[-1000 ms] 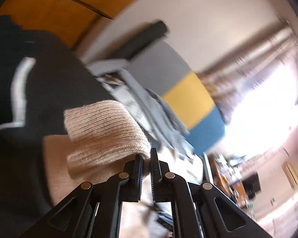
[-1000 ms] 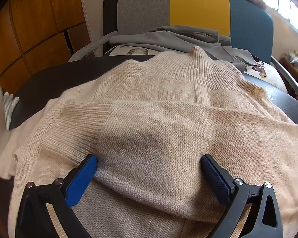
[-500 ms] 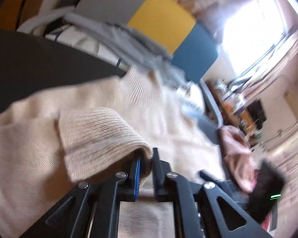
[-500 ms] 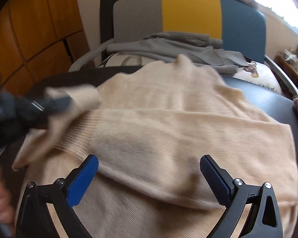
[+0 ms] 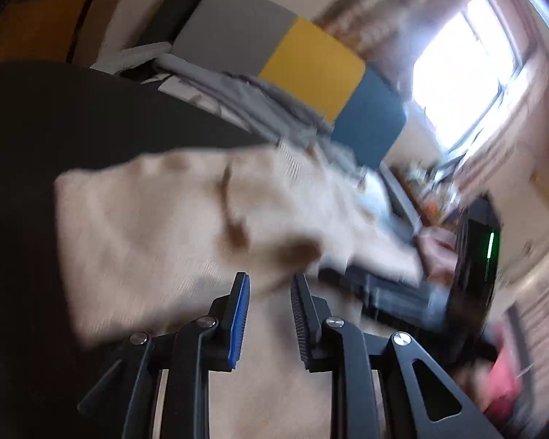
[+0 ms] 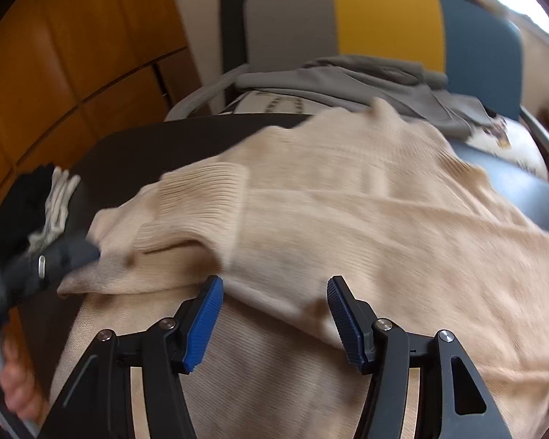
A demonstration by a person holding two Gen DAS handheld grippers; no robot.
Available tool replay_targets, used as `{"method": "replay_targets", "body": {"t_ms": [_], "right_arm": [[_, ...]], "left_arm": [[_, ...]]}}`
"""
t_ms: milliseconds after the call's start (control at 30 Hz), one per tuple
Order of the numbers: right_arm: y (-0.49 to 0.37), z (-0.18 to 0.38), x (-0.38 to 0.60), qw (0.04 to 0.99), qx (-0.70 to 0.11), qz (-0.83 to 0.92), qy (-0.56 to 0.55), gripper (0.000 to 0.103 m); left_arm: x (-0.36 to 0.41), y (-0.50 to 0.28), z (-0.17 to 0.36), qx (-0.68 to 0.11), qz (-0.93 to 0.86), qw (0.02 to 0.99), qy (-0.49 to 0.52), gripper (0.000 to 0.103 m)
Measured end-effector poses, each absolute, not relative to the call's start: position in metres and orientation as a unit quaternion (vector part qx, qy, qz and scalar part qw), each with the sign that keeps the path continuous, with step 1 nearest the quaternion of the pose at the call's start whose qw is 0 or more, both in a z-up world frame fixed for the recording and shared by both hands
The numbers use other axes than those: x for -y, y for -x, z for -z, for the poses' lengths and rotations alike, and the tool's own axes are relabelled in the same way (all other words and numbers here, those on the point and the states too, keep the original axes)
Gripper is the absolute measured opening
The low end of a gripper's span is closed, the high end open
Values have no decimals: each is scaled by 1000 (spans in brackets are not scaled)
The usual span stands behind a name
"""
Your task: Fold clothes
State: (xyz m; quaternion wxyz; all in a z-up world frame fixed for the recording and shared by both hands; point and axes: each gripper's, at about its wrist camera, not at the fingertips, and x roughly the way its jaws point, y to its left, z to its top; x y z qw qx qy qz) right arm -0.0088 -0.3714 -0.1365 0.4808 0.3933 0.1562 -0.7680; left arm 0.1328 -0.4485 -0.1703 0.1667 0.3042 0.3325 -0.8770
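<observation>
While I hold both tools over the table (image 6: 135, 146): the beige sweater (image 6: 366, 219) lies spread across its dark top.
Left gripper (image 5: 269, 314): I see its jaws slightly apart, nothing between them, just above the knit.
Right gripper (image 6: 274, 314): jaws spread wide over the folded sleeve (image 6: 201, 212), gripping nothing.
Behind: grey garment (image 6: 347, 77) on a chair (image 6: 384, 14).

Beige ribbed-knit sweater (image 6: 347, 219) on dark worktop (image 6: 146, 146); grey, yellow and blue chair back (image 6: 384, 18); orange wood panels (image 6: 73, 55) upper left.
</observation>
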Motion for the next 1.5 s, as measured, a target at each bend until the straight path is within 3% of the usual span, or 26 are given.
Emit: {"method": "replay_targets", "body": {"t_ms": [167,300,333,400,433,1033,1133,1200,1267,1333,1367,1400,1500], "right_arm": [[0,142,395,475,-175,773,-382,61],[-2,143,412,464,-195,781,-369,63],[-2,145,417,459,-204,784,-365,67],[-1,155,424,449,-221,787,-361,100],[-1,160,426,446,-226,788,-360,103],[-1,160,433,426,-232,788,-380,103],[-4,157,432,431,-237,788,-371,93],[-6,151,431,432,-232,792,-364,67],[-8,148,436,430,-241,791,-363,63],[-9,146,443,428,-253,789,-362,41],[-11,145,446,428,-258,789,-359,24],[-11,143,449,428,-260,789,-357,16],[-3,127,445,427,-244,795,-354,10]], "left_arm": [[437,-143,198,-321,880,180,-301,23],[444,-152,206,-355,879,166,-272,23],[446,-154,207,-360,879,163,-268,23],[446,-155,207,-360,880,162,-265,23],[446,-155,208,-358,880,163,-265,23],[458,-168,210,-371,880,149,-255,23],[457,-167,210,-372,880,149,-255,23],[457,-168,210,-372,880,149,-255,23],[458,-169,210,-372,880,148,-256,23],[458,-170,210,-374,879,148,-256,23],[458,-171,210,-374,879,147,-256,23],[457,-171,210,-374,879,147,-256,23],[457,-172,210,-376,877,148,-258,23]]}}
